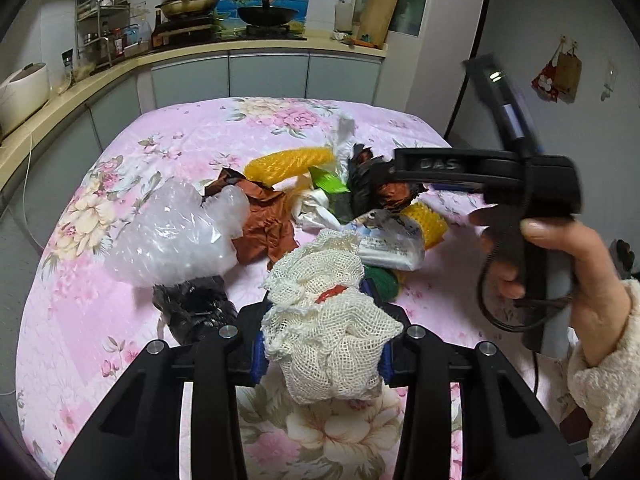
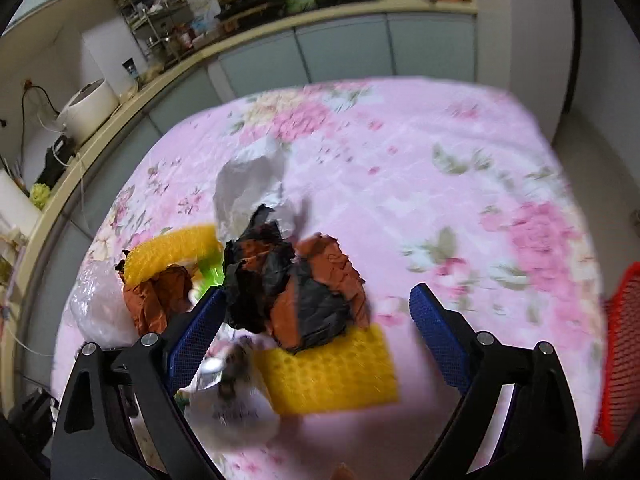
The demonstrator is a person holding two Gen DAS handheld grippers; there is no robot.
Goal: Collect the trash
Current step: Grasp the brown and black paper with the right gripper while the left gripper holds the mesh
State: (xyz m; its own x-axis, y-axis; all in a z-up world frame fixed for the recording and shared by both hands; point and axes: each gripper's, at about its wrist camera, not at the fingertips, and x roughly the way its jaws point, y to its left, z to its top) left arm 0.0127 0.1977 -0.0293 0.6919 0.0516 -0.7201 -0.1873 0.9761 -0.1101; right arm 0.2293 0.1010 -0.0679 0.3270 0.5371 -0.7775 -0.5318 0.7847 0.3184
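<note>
My left gripper point(image 1: 320, 354) is shut on a wad of white mesh netting point(image 1: 326, 320), held above the pink floral tablecloth point(image 1: 192, 136). My right gripper point(image 2: 316, 340) is open, its blue pads either side of a crumpled black-and-brown wrapper point(image 2: 292, 288) that lies on yellow foam netting point(image 2: 332, 372). In the left wrist view the right gripper point(image 1: 374, 184) reaches into the pile at the same wrapper point(image 1: 366, 178). Other trash lies around: clear bubble wrap point(image 1: 176, 232), brown paper point(image 1: 268, 220), another yellow net point(image 1: 288, 162), a white packet point(image 1: 394, 246), a black crumpled bag point(image 1: 196, 308).
A red mesh basket point(image 2: 620, 348) stands at the table's right edge. A white plastic bag point(image 2: 248, 184) lies behind the pile. A kitchen counter point(image 1: 192, 50) with pans and a rack runs along the back and left; a rice cooker point(image 2: 90, 110) sits on it.
</note>
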